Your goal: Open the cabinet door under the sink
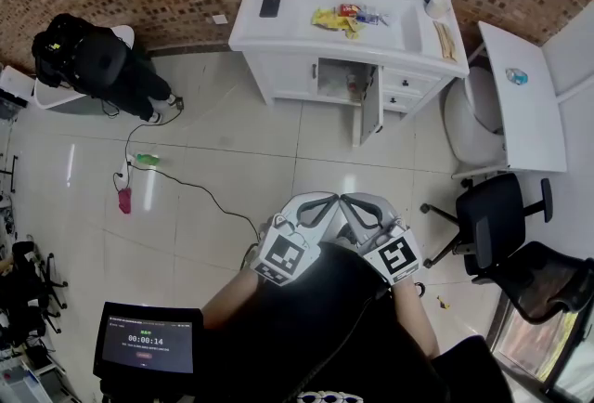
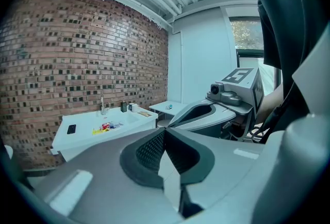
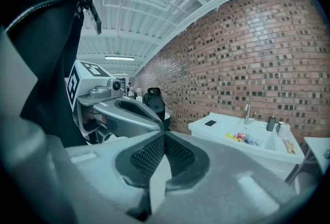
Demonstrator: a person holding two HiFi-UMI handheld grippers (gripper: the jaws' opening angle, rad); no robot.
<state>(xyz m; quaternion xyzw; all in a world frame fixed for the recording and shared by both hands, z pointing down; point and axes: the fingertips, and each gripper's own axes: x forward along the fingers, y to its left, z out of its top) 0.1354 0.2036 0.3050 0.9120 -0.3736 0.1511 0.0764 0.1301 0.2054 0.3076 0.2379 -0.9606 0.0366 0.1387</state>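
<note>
left claw (image 1: 316, 208): jaws together | right claw (image 1: 364, 208): jaws together | held side by side

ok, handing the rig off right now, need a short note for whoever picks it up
Left gripper: jaws shut, nothing between them, held close to the body.
Right gripper: the same, right beside the left one.
Cabinet door under the sink: swung out from the vanity, with the inside of the cabinet showing. It is across the tiled floor from the person.
Done: the door looks open.
Left: probably nothing. Neither gripper is near the vanity.
</note>
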